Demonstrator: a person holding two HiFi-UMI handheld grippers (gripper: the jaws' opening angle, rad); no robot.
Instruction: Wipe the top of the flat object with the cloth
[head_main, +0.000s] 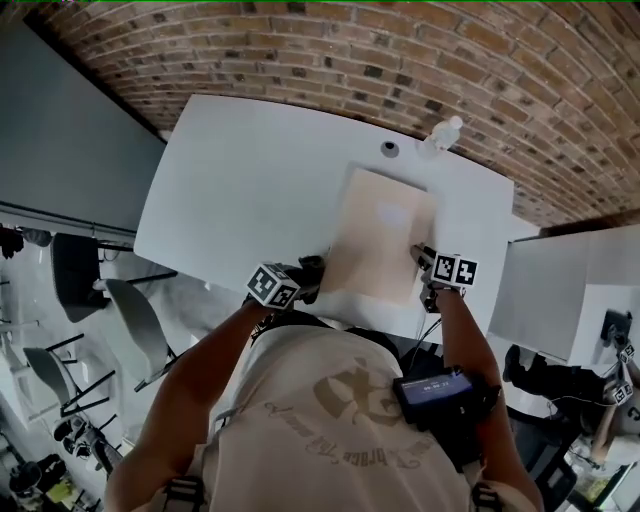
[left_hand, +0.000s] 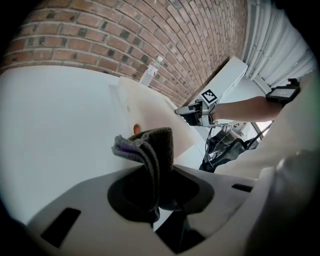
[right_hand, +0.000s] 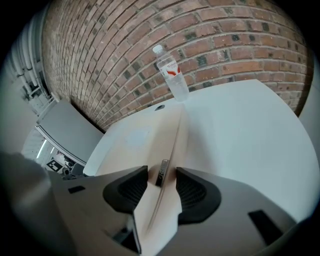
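Observation:
A beige flat board (head_main: 380, 235) lies on the white table (head_main: 250, 170), its near end at the table's front edge. My left gripper (head_main: 303, 282) is at the board's near-left corner, shut on a dark grey cloth (left_hand: 150, 150) that sticks up bunched from its jaws. The cloth (head_main: 313, 266) touches or hovers right beside the board's left edge; I cannot tell which. My right gripper (head_main: 424, 262) is at the board's right edge. In the right gripper view the board (right_hand: 145, 135) runs edge-on between the jaws, which are closed on it (right_hand: 162, 177).
A clear plastic bottle (head_main: 443, 133) stands at the table's far edge, just beyond the board, near a small dark round fitting (head_main: 389, 148). A brick wall (head_main: 330, 50) backs the table. Chairs (head_main: 130, 310) stand to the left and a grey cabinet (head_main: 545, 290) to the right.

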